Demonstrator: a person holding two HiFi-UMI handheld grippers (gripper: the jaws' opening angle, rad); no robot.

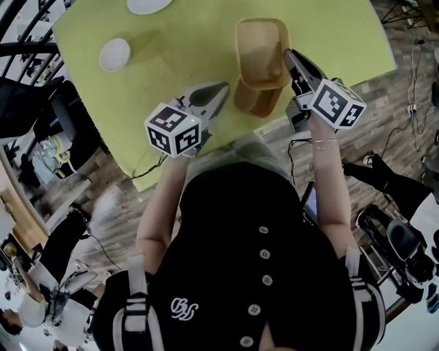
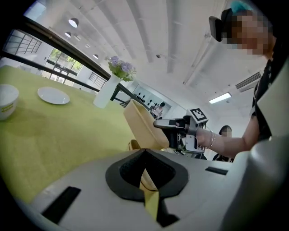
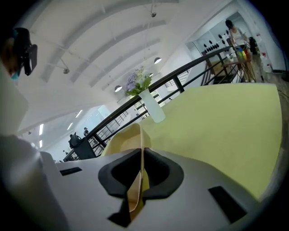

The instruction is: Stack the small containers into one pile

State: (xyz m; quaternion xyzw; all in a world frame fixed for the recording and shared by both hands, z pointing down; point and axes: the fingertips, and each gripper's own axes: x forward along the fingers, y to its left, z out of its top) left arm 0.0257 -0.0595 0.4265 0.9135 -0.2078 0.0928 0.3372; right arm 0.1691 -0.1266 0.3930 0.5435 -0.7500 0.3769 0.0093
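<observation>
A tan rectangular container (image 1: 260, 51) hangs tilted over the table, and my right gripper (image 1: 288, 56) is shut on its right rim. In the right gripper view that thin rim (image 3: 137, 178) runs between the closed jaws of this gripper (image 3: 141, 153). A second tan container (image 1: 255, 101) stands on the yellow-green table (image 1: 178, 41) right below it, near the front edge. My left gripper (image 1: 223, 88) is shut with nothing in it, its tip just left of the lower container. The left gripper view shows the held container (image 2: 142, 124) and the right gripper (image 2: 169, 124) ahead.
A white bowl (image 1: 114, 55) sits at the table's left and a white plate (image 1: 149, 5) at its far edge. A white vase with flowers (image 2: 106, 90) stands further back. The table's front edge (image 1: 206, 147) runs close to the person's body.
</observation>
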